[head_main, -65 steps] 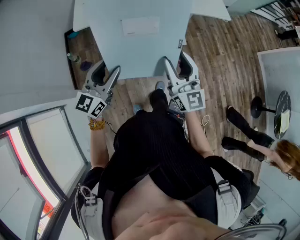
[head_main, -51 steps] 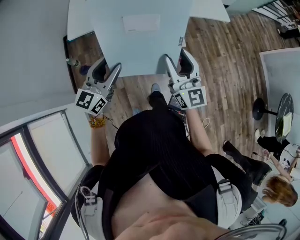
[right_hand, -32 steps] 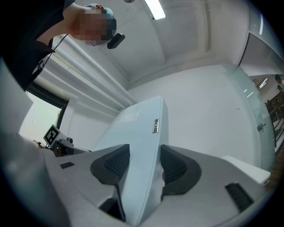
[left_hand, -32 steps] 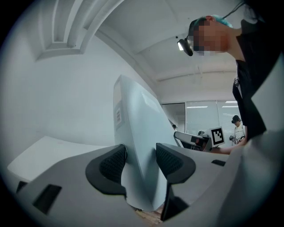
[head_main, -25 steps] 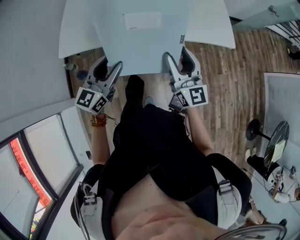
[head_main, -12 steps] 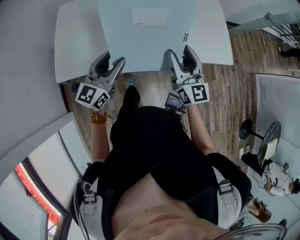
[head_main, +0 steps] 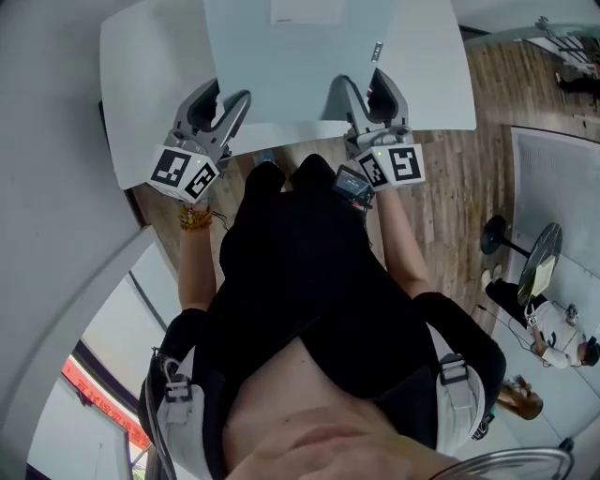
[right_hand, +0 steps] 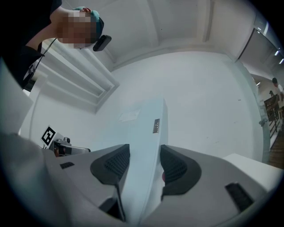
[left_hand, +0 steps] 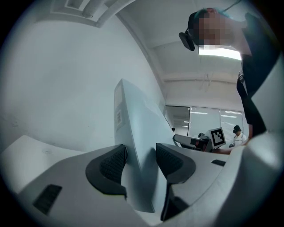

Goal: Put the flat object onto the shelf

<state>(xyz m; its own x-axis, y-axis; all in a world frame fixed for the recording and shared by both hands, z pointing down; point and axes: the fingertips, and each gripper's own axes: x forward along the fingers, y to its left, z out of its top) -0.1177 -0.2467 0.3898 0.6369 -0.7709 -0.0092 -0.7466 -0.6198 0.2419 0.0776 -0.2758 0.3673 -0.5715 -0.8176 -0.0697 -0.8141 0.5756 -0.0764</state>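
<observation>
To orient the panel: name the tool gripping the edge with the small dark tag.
The right tool: the tag sits on the flat panel edge just beyond it. The left tool grips a bare edge.

far end of flat panel [head_main: 300, 66] cut off at top edge, its label [head_main: 295, 11] cropped, unreadable

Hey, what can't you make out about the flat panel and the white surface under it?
Flat panel: far end cut off by the head view's top edge.
Label on the panel: too small to read in the left gripper view.
Small tag on its edge: too small to read, right gripper view.
White surface: mostly covered by the panel in the head view; contact between them cannot be told.
</observation>
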